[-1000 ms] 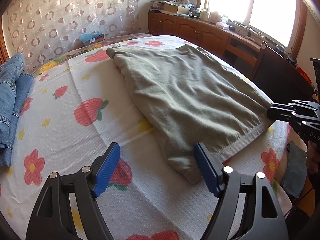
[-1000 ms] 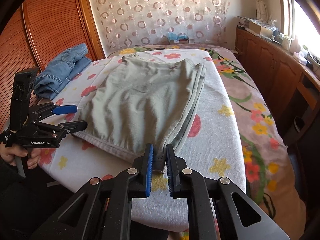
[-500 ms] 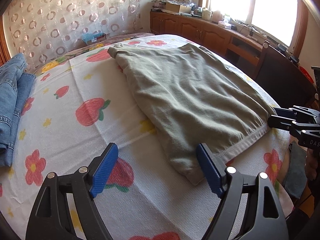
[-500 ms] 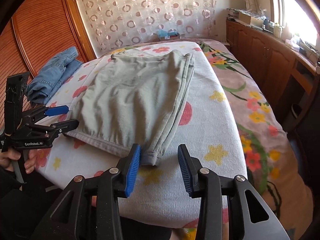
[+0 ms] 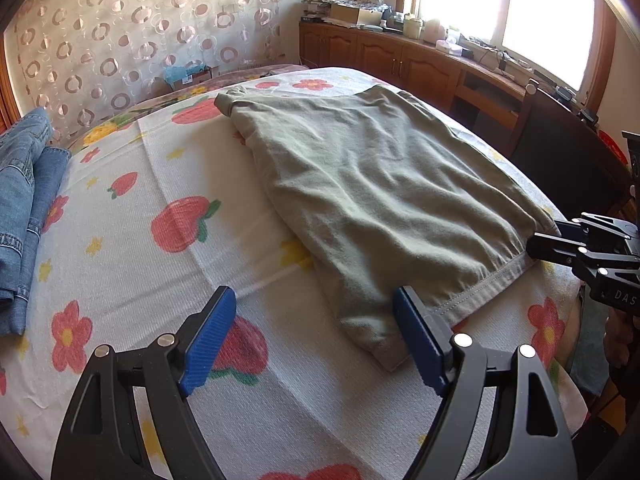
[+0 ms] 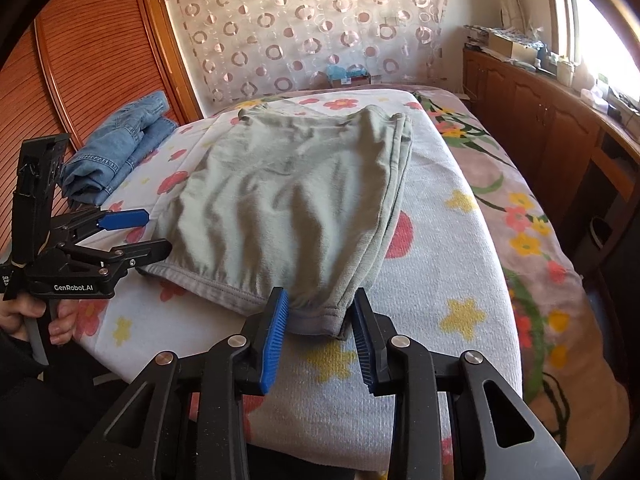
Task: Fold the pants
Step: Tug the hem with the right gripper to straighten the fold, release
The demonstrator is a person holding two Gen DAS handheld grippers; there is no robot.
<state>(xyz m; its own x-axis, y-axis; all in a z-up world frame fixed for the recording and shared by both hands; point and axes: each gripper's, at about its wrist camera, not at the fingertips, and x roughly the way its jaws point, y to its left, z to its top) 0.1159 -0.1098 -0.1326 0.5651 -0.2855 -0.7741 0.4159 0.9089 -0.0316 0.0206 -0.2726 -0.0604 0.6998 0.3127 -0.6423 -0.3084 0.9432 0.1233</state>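
Grey-green pants (image 5: 380, 196) lie folded flat on a white floral blanket (image 5: 160, 264), waistband toward me. My left gripper (image 5: 316, 344) is open wide, its right pad beside the near left waistband corner. In the right wrist view the pants (image 6: 288, 196) lie ahead, and my right gripper (image 6: 320, 332) is open with its blue pads on either side of the near right waistband corner. The left gripper also shows there (image 6: 136, 236), open at the other corner. The right gripper shows in the left wrist view (image 5: 556, 236).
Folded blue jeans (image 5: 20, 216) lie at the bed's left side, also seen in the right wrist view (image 6: 116, 148). Wooden cabinets (image 5: 400, 60) run along the window wall. A slatted wooden wardrobe (image 6: 80, 60) stands left. A dark chair (image 5: 560, 160) stands by the bed's right edge.
My right gripper opened and let go of the waistband corner, which now lies on the blanket between its pads. The left gripper stayed open and barely moved.
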